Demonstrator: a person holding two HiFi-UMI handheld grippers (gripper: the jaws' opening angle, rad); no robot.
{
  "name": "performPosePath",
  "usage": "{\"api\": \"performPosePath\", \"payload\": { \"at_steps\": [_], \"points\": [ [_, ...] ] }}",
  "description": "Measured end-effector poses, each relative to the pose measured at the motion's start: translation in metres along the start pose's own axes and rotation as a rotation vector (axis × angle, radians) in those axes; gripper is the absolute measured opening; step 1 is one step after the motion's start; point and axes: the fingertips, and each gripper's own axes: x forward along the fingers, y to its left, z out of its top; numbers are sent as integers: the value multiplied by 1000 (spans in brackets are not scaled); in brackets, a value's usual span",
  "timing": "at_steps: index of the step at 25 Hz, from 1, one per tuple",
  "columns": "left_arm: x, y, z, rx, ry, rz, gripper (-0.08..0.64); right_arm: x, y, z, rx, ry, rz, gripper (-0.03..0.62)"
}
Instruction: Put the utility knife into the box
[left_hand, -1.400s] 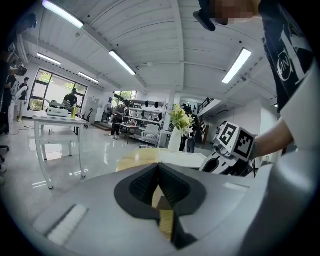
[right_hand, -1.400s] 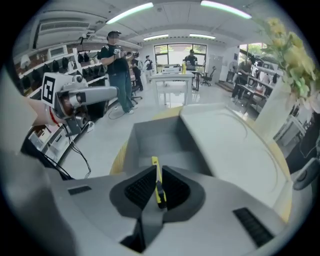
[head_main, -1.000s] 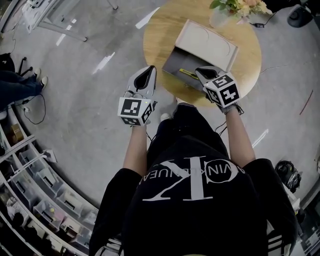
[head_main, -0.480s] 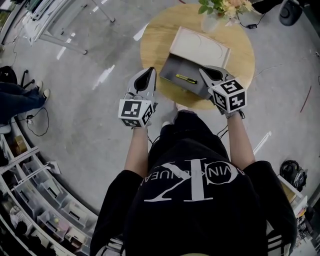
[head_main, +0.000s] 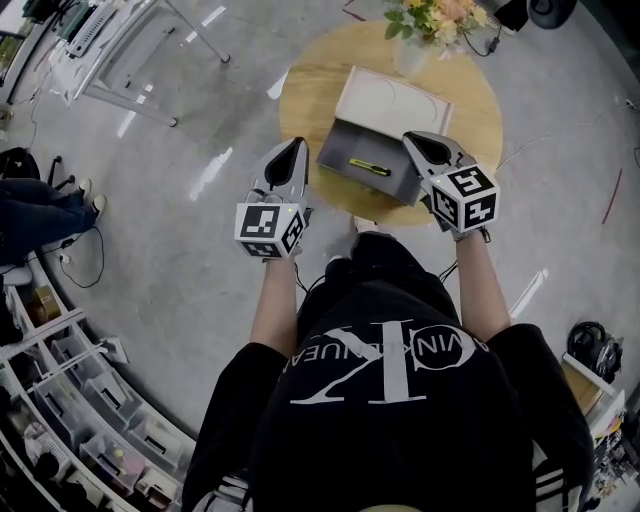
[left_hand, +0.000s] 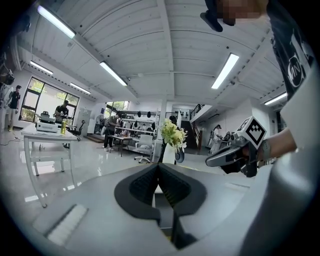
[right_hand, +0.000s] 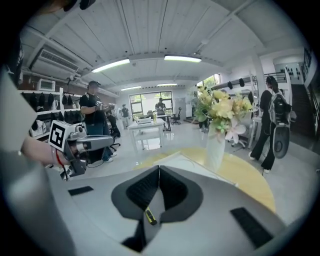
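A yellow-and-black utility knife (head_main: 369, 167) lies flat on the floor of the open grey box (head_main: 337, 143) on the round wooden table (head_main: 310, 90). The box's pale lid (head_main: 392, 100) leans back behind it. My right gripper (head_main: 412, 137) is shut and holds nothing; it hovers at the box's right edge, apart from the knife. In the right gripper view the knife (right_hand: 149, 216) shows below the closed jaws of the right gripper (right_hand: 159, 168). My left gripper (head_main: 296, 143) is shut and empty, just left of the box near the table's rim, and the left gripper (left_hand: 159, 165) points towards the table.
A vase of flowers (head_main: 420, 25) stands at the table's far edge, behind the box. A white table frame (head_main: 120, 50) stands on the grey floor at the far left. Shelving with bins (head_main: 80, 420) runs along the lower left. Cables (head_main: 75, 250) lie on the floor.
My right gripper has drawn back from over the box to its right edge. The knife stays lying inside the box. The left gripper has hardly moved.
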Motion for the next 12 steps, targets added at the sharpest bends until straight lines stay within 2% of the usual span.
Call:
{"api": "performPosePath", "payload": {
  "at_steps": [12],
  "points": [
    [1,0,24,9,-51,-3,11,-20,-5,31,-15,-154,-39,15]
  ]
}}
